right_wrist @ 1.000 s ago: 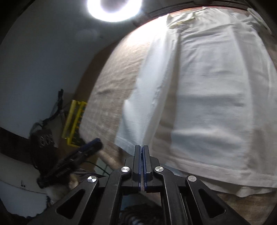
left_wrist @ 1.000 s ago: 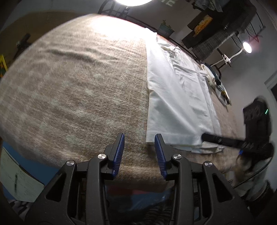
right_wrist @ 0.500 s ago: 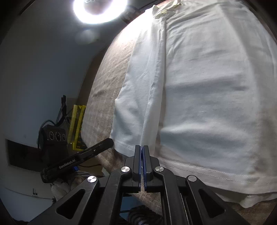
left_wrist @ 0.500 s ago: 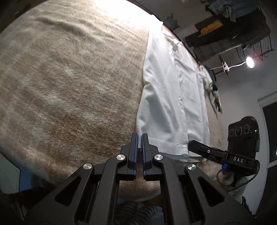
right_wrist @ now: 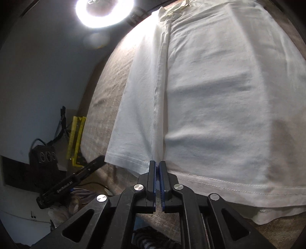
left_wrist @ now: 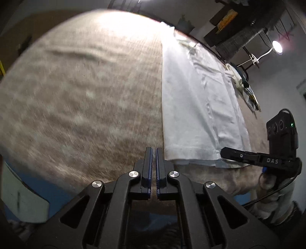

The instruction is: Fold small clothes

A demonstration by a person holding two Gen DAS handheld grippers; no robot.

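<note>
A white shirt [left_wrist: 191, 115] lies flat on the brown blanket [left_wrist: 86, 95], its left side folded in lengthwise. My left gripper [left_wrist: 154, 151] is shut with nothing in it, above the blanket just left of the shirt's near left corner. My right gripper [right_wrist: 157, 164] sits at the near hem of the shirt [right_wrist: 210, 95], where the folded edge ends. Its jaws are opening by a narrow gap, and I see no cloth drawn between the pads. The left wrist view shows the right gripper [left_wrist: 223, 152] over that hem. The left gripper [right_wrist: 99, 160] shows beside the shirt's corner in the right wrist view.
The blanket [right_wrist: 107, 95] covers the whole table. Small items [left_wrist: 248, 92] lie at its far right edge. A ring light [right_wrist: 104, 11] and a lamp [left_wrist: 277, 47] shine from behind. A yellow frame [right_wrist: 76, 138] stands beyond the left edge, and a white sheet [left_wrist: 23, 195] lies lower left.
My left gripper closed from open to shut and now sits left of the shirt's corner. My right gripper came closer to the hem and its jaws parted slightly.
</note>
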